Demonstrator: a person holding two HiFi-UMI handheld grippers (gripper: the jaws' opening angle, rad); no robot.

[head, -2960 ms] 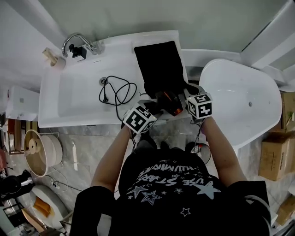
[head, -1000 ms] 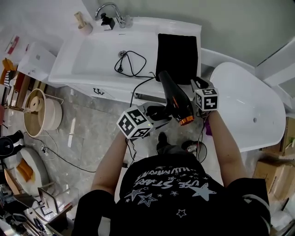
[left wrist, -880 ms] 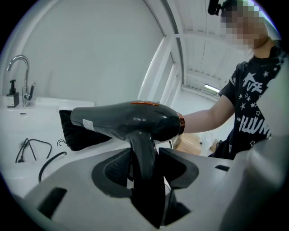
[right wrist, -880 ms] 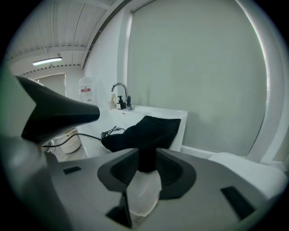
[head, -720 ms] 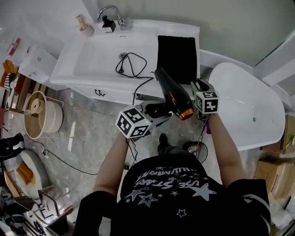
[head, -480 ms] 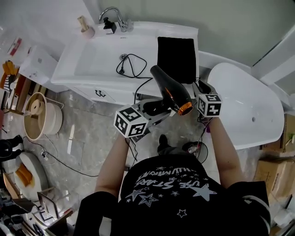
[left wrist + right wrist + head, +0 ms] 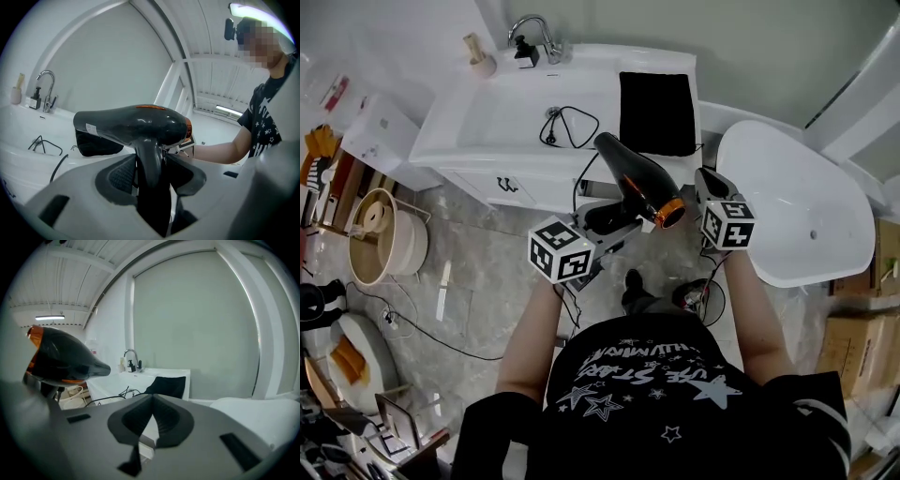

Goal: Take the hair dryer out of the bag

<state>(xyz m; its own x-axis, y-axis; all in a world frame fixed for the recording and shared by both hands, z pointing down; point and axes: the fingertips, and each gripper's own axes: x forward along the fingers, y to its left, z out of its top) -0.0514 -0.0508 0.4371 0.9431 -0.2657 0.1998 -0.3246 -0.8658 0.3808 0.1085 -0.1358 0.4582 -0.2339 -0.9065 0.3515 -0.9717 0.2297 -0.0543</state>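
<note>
The black hair dryer [image 7: 633, 183] with an orange ring at its rear hangs in the air in front of the sink counter. My left gripper [image 7: 614, 220] is shut on its handle, and in the left gripper view the handle stands between the pads [image 7: 123, 172] with the barrel [image 7: 131, 124] across the top. Its cord [image 7: 567, 127] trails back into the sink. The black bag [image 7: 654, 112] lies flat on the counter, also visible as the bag [image 7: 168, 386]. My right gripper [image 7: 152, 404] is shut and empty, to the right of the dryer [image 7: 61, 357].
A white sink [image 7: 506, 103] with a faucet [image 7: 534, 33] is at the back left. A white bathtub [image 7: 797, 202] lies to the right. A bucket [image 7: 380, 248] and clutter sit on the floor at left, cardboard boxes [image 7: 872, 319] at right.
The dryer has come out of the bag and risen in my left gripper, its nozzle swinging toward the sink. My right gripper has drawn away from the dryer's orange end to the right.
</note>
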